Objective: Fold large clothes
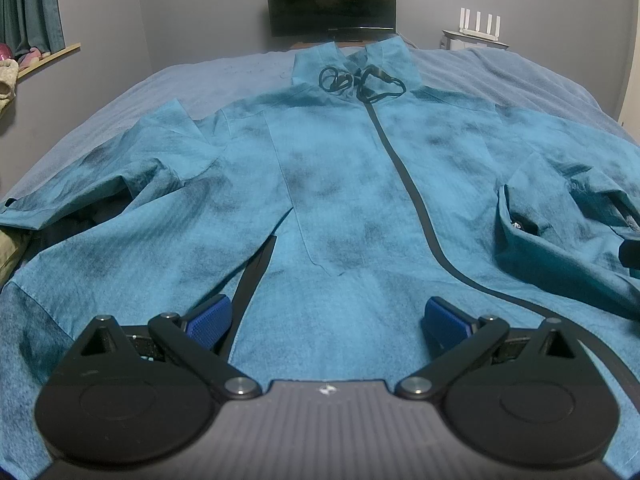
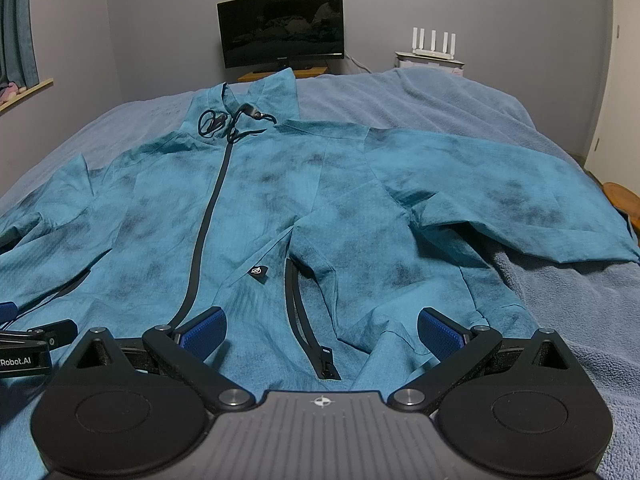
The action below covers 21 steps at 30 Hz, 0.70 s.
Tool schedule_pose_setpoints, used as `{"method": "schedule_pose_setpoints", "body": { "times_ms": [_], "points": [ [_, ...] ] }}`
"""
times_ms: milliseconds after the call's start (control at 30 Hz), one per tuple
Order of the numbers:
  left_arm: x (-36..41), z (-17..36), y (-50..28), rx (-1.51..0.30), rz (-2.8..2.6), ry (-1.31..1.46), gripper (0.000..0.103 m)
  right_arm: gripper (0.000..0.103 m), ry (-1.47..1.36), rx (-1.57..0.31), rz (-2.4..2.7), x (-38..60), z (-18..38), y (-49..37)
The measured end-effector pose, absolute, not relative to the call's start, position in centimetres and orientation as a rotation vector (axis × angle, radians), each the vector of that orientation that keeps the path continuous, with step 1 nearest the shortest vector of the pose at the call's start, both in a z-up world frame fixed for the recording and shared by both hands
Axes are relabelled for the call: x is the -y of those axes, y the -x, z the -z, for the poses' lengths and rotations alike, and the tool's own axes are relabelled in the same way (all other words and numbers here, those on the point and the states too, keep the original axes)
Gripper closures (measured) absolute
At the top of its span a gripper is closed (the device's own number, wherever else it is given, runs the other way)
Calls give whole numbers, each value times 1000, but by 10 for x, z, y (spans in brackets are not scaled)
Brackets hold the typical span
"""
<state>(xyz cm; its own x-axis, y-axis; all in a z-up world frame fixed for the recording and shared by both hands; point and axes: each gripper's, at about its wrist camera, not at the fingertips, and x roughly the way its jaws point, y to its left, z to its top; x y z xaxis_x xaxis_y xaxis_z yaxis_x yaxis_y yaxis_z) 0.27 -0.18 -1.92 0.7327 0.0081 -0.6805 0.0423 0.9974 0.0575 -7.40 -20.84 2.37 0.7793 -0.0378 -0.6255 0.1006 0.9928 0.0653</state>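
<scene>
A large teal jacket (image 1: 340, 184) with a black front zipper (image 1: 404, 176) lies face up and spread out on the bed, collar at the far end. It also shows in the right wrist view (image 2: 256, 208). My left gripper (image 1: 326, 318) is open and empty, hovering over the jacket's hem left of the zipper. My right gripper (image 2: 322, 330) is open and empty over the hem by a pocket zipper (image 2: 304, 320). The left sleeve (image 1: 120, 176) lies bent at the left; the right sleeve (image 2: 500, 196) stretches out to the right. The left gripper's side (image 2: 28, 344) shows at the right wrist view's left edge.
The bed has a grey-blue blanket (image 2: 440, 96). A dark monitor (image 1: 331, 0) stands against the far wall, a white router (image 2: 434, 42) to its right. A window sill with curtain (image 1: 36, 12) is at the left. A wooden object (image 2: 622, 196) sits beyond the bed's right edge.
</scene>
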Motion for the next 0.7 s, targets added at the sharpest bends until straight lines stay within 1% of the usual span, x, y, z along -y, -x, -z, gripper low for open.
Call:
{"method": "schedule_pose_setpoints", "body": {
  "times_ms": [700],
  "points": [
    [1, 19, -4, -754, 20, -69, 0, 0, -96, -675, 75, 209, -24, 75]
  ]
}}
